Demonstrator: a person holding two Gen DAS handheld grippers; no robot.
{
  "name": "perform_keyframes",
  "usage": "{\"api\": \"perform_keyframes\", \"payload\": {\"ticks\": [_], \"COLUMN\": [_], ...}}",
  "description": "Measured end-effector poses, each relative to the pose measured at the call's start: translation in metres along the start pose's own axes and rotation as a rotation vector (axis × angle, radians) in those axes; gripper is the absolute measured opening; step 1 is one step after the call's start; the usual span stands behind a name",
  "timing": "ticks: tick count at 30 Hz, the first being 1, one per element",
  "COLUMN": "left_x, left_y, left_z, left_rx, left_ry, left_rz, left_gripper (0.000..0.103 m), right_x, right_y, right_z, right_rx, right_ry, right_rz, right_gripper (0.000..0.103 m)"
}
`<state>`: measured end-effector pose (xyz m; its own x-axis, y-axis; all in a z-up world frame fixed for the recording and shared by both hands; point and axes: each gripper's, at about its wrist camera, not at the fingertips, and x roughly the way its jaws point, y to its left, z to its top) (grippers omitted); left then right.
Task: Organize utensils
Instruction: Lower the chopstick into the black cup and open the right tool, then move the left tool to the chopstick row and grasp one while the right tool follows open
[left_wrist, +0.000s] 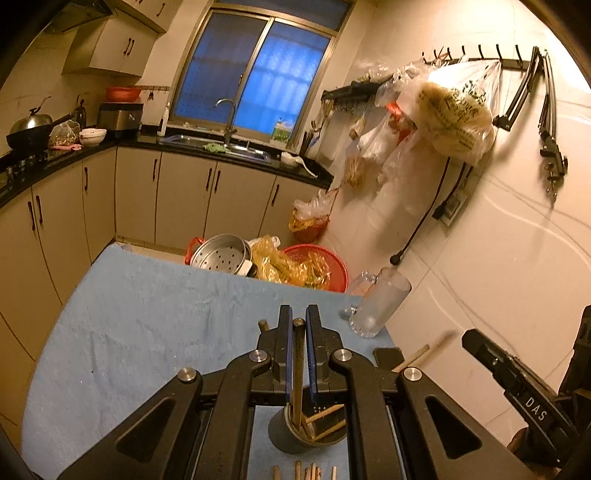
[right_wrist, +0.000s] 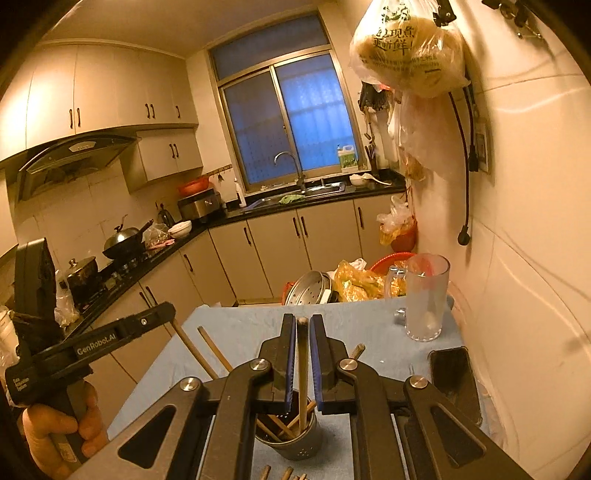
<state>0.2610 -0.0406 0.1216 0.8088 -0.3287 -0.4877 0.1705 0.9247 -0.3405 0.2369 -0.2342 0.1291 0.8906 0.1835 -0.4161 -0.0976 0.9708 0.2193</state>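
While each hand lowers a chopstick into the holder, the step looks like loading; next, I judge, each must let go cleanly; blue cloth table (left_wrist: 129, 325) fills the lower frame; grey cylindrical holder (right_wrist: 291, 439) sits low centre; left gripper (left_wrist: 297, 325) pinches a dark chopstick (left_wrist: 298, 354); right gripper (right_wrist: 303, 332) pinches a pale wooden chopstick (right_wrist: 303, 369).

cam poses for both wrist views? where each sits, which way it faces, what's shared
Left wrist: on the left gripper, facing along the blue-clothed table toward the sink; its fingers hold a dark chopstick over the utensil cup. The right gripper shows at right.
Right wrist: on the right gripper, same heading, holding a light chopstick over the cup. The left gripper and hand show at left.
Shared: cup, table, glass mug.
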Motion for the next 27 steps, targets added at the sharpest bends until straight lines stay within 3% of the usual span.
{"api": "perform_keyframes", "payload": {"ticks": [4,9,11,15,16,17,19,27], "left_x": [0.002,-0.006,-0.014,-0.030,-0.032,-0.033,-0.028,0.033], "left_y": [0.005,0.006,0.006,0.011,0.013,0.015,0.021,0.036], "left_z": [-0.006,-0.010,-0.015,-0.030,-0.037,-0.045,-0.065,-0.142], "left_rx": [-0.015,-0.004,-0.002,0.001,0.002,0.004,0.005,-0.021], "left_ry": [0.018,0.019,0.013,0.008,0.019,0.041,0.096,0.445], "left_rz": [0.001,0.004,0.001,0.002,0.004,0.013,0.020,0.052], "left_gripper": [0.007,0.012,0.024,0.036,0.043,0.049,0.050,0.050], "right_x": [0.000,-0.008,-0.014,-0.024,-0.026,-0.027,-0.028,-0.010], "right_y": [-0.001,-0.003,-0.003,-0.005,-0.007,-0.008,-0.013,-0.041], "right_z": [-0.001,-0.006,-0.010,-0.028,-0.035,-0.044,-0.062,-0.140], "right_rx": [-0.005,0.002,-0.003,-0.002,0.003,0.011,0.029,0.160], "right_ry": [0.009,0.011,0.016,0.043,0.059,0.078,0.118,0.319], "right_rz": [-0.011,-0.013,-0.011,-0.003,-0.001,0.001,0.003,0.019], "right_gripper": [0.013,0.022,0.029,0.038,0.042,0.050,0.052,0.053]}}
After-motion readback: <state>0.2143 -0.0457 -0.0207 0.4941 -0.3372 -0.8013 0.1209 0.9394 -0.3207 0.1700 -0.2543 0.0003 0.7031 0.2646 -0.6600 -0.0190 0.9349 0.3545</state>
